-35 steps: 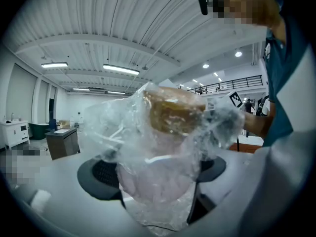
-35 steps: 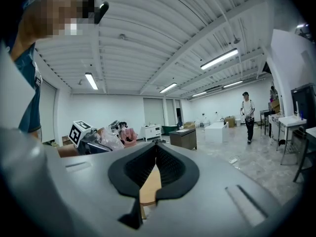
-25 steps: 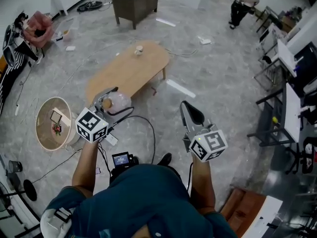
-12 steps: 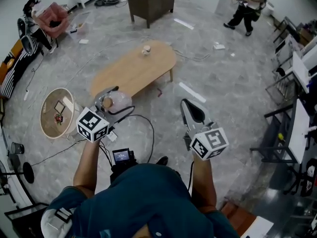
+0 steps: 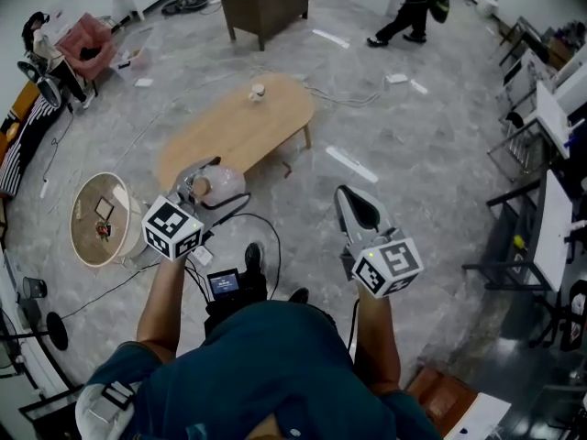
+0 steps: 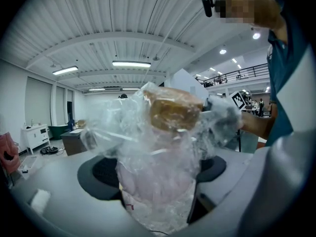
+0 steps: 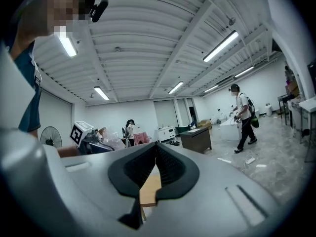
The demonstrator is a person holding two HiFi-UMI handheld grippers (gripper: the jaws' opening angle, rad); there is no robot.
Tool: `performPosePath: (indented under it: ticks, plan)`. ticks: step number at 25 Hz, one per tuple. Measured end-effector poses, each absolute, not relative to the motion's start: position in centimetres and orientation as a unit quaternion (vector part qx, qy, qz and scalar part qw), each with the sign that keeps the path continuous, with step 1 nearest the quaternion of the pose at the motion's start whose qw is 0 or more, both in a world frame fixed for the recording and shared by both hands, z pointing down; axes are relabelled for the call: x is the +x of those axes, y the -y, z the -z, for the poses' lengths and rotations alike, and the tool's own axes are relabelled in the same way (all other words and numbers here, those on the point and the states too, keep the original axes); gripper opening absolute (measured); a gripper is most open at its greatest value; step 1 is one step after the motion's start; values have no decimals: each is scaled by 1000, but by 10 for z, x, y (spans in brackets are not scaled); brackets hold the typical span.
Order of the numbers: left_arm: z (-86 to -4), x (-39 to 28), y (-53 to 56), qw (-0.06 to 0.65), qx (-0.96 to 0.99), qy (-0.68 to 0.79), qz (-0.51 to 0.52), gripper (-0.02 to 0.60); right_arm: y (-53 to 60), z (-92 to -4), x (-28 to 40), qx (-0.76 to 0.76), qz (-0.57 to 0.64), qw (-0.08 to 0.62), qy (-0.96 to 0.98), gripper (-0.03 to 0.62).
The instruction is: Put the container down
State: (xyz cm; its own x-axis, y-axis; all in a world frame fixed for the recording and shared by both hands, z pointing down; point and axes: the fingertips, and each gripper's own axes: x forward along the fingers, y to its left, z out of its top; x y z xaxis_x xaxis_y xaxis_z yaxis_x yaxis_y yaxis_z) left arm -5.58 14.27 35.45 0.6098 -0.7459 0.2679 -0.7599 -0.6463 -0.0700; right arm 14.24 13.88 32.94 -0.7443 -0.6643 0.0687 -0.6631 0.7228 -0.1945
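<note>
The container [image 5: 220, 184] is a clear, crinkly plastic pot with a brown lid, held in the air above the grey floor, short of the oval wooden table [image 5: 240, 128]. My left gripper [image 5: 205, 189] is shut on it. In the left gripper view the container [image 6: 163, 147] fills the space between the dark pads and its lid tilts up and to the right. My right gripper [image 5: 354, 209] hangs at the right, shut with nothing in it. In the right gripper view my right gripper [image 7: 156, 168] has its tips together, and the table top shows below them.
A small cup [image 5: 258, 92] stands on the wooden table's far end. A round low table [image 5: 84, 246] with small items is at the left. Beyond are a dark cabinet [image 5: 261, 0] and a walking person [image 5: 410, 9]. Desks [image 5: 550, 181] line the right. Cables cross the floor.
Both grippers stay at about the same height with the container still held. The person at the back has walked to the left. A shoe now shows by my feet.
</note>
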Motion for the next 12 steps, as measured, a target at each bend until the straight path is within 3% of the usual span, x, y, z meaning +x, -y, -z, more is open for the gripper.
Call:
performPosePath:
  ticks: [12]
  plan:
    - [-352, -68, -39, 19, 927, 357, -114, 402, -64, -319, 129, -427, 93, -4, -900, 11]
